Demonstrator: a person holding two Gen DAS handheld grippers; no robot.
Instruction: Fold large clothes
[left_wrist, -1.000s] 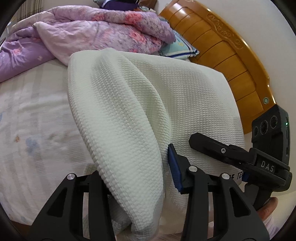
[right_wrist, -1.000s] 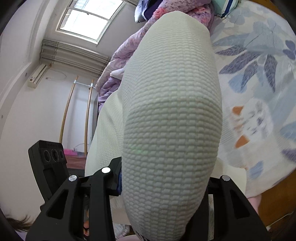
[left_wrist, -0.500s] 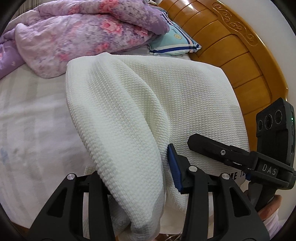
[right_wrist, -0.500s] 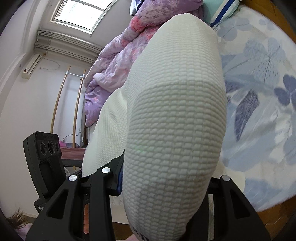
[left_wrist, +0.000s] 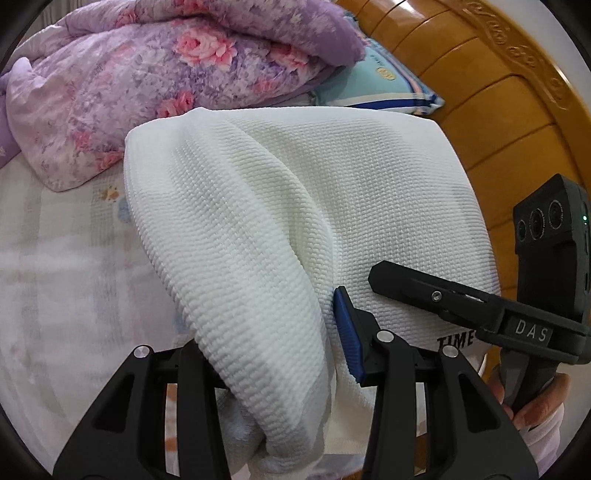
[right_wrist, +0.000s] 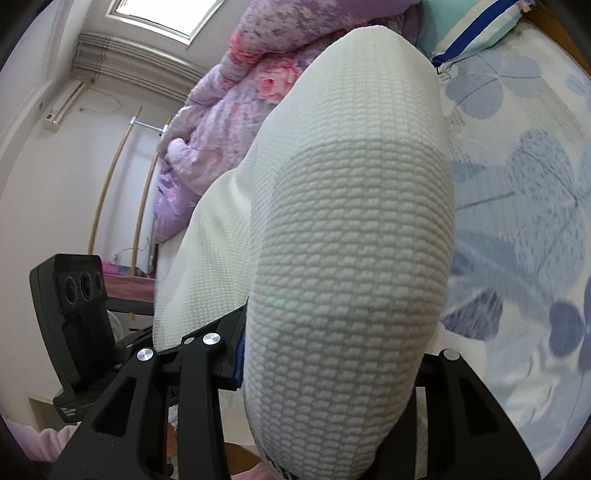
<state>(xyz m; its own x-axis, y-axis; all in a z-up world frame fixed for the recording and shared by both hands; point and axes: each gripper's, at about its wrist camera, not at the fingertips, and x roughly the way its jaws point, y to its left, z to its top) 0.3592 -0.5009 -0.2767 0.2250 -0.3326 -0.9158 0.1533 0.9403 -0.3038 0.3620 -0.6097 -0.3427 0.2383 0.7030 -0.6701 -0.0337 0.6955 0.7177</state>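
A white waffle-knit garment hangs stretched between my two grippers above the bed, with dark lettering near its lower edge. My left gripper is shut on a bunched fold of it; the cloth drapes over the fingers and hides the left fingertip. My right gripper shows in the left wrist view, pinching the garment's other edge. In the right wrist view the garment fills the middle and covers my right gripper, shut on it. The left gripper's body is at the lower left there.
A purple floral quilt is heaped at the back of the bed. A teal striped pillow lies by the orange wooden headboard. The pale sheet with blue leaf print lies under the garment.
Both grippers have carried the garment forward over the bed toward the quilt and headboard, which loom larger now. The grips on the cloth are unchanged.
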